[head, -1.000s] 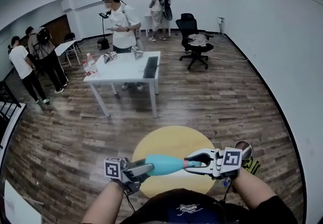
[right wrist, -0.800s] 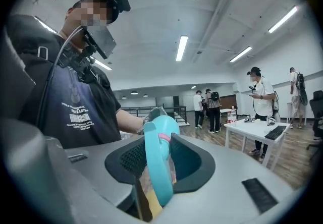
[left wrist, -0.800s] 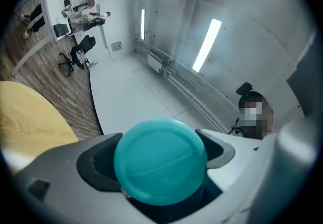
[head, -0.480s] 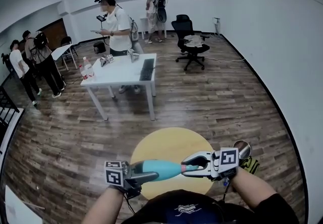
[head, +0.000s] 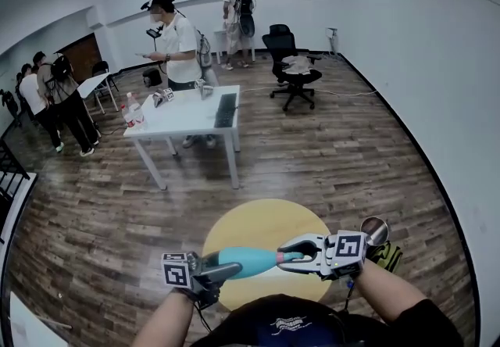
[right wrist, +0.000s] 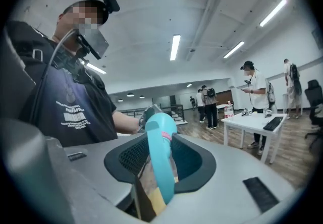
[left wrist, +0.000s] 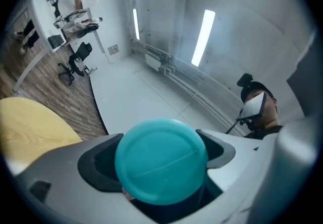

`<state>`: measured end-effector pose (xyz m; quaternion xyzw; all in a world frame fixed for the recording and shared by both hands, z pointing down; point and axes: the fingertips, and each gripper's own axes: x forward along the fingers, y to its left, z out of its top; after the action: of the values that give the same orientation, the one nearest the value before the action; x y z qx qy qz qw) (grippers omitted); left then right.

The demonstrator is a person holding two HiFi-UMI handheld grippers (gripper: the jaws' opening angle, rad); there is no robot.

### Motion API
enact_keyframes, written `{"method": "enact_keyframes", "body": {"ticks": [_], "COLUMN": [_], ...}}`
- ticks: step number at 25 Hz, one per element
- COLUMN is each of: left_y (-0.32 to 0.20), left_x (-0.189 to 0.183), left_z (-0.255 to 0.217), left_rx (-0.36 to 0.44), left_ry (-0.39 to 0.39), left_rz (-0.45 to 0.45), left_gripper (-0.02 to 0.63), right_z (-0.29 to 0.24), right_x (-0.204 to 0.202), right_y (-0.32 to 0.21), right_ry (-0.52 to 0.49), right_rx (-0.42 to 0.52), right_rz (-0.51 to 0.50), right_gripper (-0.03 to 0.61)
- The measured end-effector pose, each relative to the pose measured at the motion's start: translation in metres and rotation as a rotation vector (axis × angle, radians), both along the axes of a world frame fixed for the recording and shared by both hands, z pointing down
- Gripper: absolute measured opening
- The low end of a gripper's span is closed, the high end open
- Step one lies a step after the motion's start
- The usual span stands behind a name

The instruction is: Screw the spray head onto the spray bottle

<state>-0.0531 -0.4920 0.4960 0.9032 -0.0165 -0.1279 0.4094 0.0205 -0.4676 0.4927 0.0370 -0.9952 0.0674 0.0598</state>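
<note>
A yellow counter [head: 266, 216] lies below both tongs. The teal bottle [head: 244, 260] hangs level between them. The left tongs [head: 226, 266] clamp its base end, and the right tongs [head: 291, 252] grip the spray head [right wrist: 160, 137] at its other end, their jaws having just opened slightly

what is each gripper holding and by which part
Left gripper holds the teal spray bottle by its base end; right gripper grips the spray head at the bottle's neck.

No text can be read; the white print on the dark shirt [right wrist: 74, 112] is too blurred
</note>
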Motion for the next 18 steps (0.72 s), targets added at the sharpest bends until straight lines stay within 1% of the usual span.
{"method": "enact_keyframes", "body": {"ticks": [2,4,6,8,9,10,13,15,18], "left_y": [-0.005,-0.006,-0.006,-0.005,-0.005,-0.005,-0.002,0.0,0.009], "left_x": [-0.004,-0.004,-0.002,-0.001,-0.002,-0.003,-0.005,-0.005,-0.003], "left_z": [0.003,0.008,0.011,0.012,0.012,0.011,0.009,0.005,-0.003], "left_rx": [-0.044,-0.068,-0.076,-0.08,-0.082,-0.083,-0.06,-0.017,0.092], "left_ry": [0.026,0.03,0.022,0.013,0.011,0.009,-0.005,-0.013,-0.045], "left_rz": [-0.03,-0.045,-0.045,-0.038,-0.036,-0.035,-0.036,-0.035,-0.028], "left_gripper": [0.46,0.46,0.46,0.457,0.457,0.457,0.457,0.457,0.457], "right_z": [0.005,0.008,0.01,0.009,0.009,0.01,0.015,0.016,0.014], "right_x": [-0.001,0.0,0.001,-0.003,-0.005,-0.006,-0.008,-0.01,-0.008], "right_y": [-0.006,-0.008,-0.006,-0.002,0.0,0.001,0.005,0.009,0.014], "right_ry": [0.06,0.129,0.182,0.196,0.197,0.202,0.206,0.183,0.123], "right_rx": [0.091,0.183,0.261,0.302,0.308,0.308,0.28,0.239,0.161], "right_rz": [0.054,0.089,0.099,0.09,0.082,0.072,0.048,0.024,-0.014], "right_gripper": [0.164,0.19,0.196,0.195,0.171,0.163,0.161,0.161,0.153]}}
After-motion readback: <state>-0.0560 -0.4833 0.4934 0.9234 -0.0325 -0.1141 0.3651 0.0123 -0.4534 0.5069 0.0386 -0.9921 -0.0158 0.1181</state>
